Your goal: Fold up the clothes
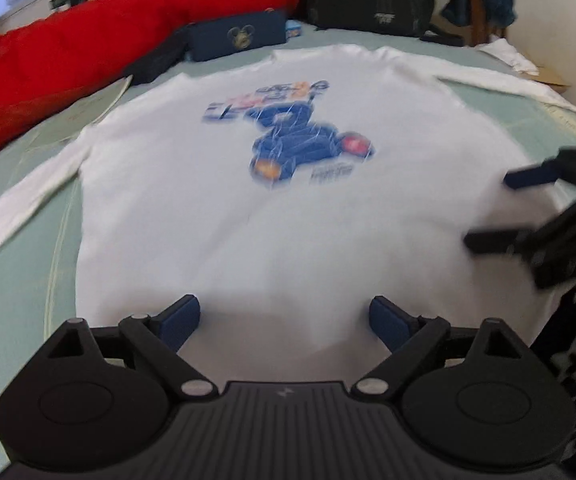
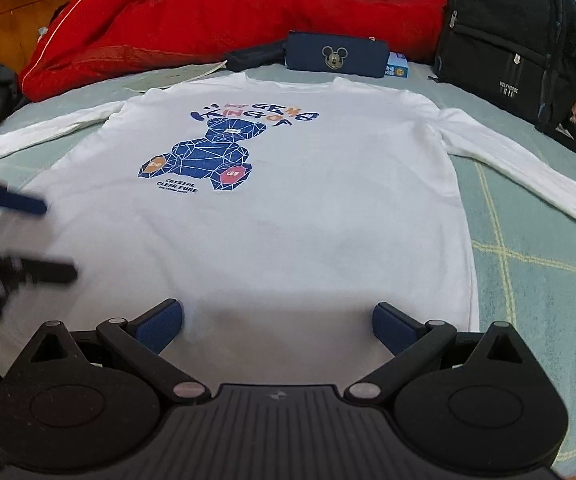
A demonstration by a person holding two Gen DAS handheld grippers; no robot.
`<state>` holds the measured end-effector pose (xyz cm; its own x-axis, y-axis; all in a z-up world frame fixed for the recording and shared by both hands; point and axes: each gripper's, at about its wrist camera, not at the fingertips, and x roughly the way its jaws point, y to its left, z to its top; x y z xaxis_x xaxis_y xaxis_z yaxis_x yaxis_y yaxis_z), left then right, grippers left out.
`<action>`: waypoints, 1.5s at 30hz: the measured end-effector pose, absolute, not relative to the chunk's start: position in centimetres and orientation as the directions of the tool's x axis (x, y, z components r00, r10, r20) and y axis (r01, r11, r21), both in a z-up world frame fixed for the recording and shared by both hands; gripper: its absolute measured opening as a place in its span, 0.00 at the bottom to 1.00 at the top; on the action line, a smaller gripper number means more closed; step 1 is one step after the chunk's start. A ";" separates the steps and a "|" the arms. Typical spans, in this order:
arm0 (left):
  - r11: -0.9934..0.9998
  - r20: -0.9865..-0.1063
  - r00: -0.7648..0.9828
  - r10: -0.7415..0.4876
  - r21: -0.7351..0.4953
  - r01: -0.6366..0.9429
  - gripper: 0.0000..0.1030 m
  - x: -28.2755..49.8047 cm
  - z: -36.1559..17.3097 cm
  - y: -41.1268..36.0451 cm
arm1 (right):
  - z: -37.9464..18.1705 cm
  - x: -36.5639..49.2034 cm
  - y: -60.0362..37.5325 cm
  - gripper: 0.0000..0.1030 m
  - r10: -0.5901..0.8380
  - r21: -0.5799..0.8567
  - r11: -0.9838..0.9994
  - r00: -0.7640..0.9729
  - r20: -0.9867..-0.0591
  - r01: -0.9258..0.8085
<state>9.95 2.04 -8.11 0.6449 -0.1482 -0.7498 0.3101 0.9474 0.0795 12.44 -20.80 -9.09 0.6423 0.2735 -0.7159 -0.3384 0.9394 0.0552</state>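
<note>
Shirt (image 2: 288, 200): a white long-sleeved top with a blue geometric bear print (image 2: 204, 156) lies flat, front up, on a bed (image 2: 536, 248) covered in pale green sheeting with yellow lines. Its hem sits just ahead of both tongs, and its collar points away from them. Both sleeves are spread outward to the sides. The right tongs (image 2: 278, 322) are released, their blue-padded fingers (image 2: 160, 322) spread wide just above the hem, nothing between them. The left tongs (image 1: 286, 320) are likewise released over the hem and grip nothing; this view is blurred. Each pair shows in the other's camera: the left tongs (image 2: 54, 238) reach in from the left over the shirt's lower left edge, and the right tongs (image 1: 488, 212) reach in from the right. Beyond the collar, far from the tongs, lie a dark blue pouch (image 2: 336, 60) with a cartoon mouse badge, a red quilt (image 2: 208, 24) bunched along the far edge, and a black backpack (image 2: 504, 40) standing at the far right. A pale paper sheet (image 2: 172, 76) lies beyond the left shoulder.
</note>
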 end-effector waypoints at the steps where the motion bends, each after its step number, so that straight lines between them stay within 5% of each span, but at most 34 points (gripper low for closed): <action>1: 0.950 -0.744 0.653 -0.144 0.080 0.301 0.92 9.3 -8.1 2.3 | -9.2 12.4 -20.8 1.00 0.275 0.054 0.939 0.644 -0.714 -0.340; 13: 0.969 -0.741 0.665 -0.089 0.091 0.230 0.93 5.9 -6.1 3.6 | -9.8 10.0 -21.8 1.00 0.299 0.021 0.920 0.667 -0.683 -0.391; 19: 0.948 -0.663 0.720 -0.204 0.049 0.314 0.93 10.5 -3.9 0.6 | -9.2 7.4 -21.9 1.00 0.263 -0.035 0.920 0.681 -0.684 -0.390; 28: 0.923 -0.707 0.658 -0.259 0.019 0.384 0.94 10.4 -8.9 -2.9 | -7.5 5.4 -22.9 1.00 0.208 -0.095 0.929 0.715 -0.667 -0.359; 40: 0.952 -0.676 0.715 -0.179 0.065 0.300 0.97 8.3 -6.4 -0.8 | -6.2 10.8 -27.0 1.00 0.295 0.148 0.954 0.710 -0.640 -0.262; 45: 0.967 -0.733 0.657 -0.175 -0.002 0.255 0.98 10.0 -8.6 0.7 | -4.3 16.0 -26.5 1.00 0.332 0.165 0.942 0.745 -0.579 -0.291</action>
<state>9.95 0.74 -8.61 0.6575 -0.1750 -0.7328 0.2554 0.9668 -0.0018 16.02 -26.54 -4.29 0.7450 0.3316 -0.5789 -0.2914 0.9423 0.1647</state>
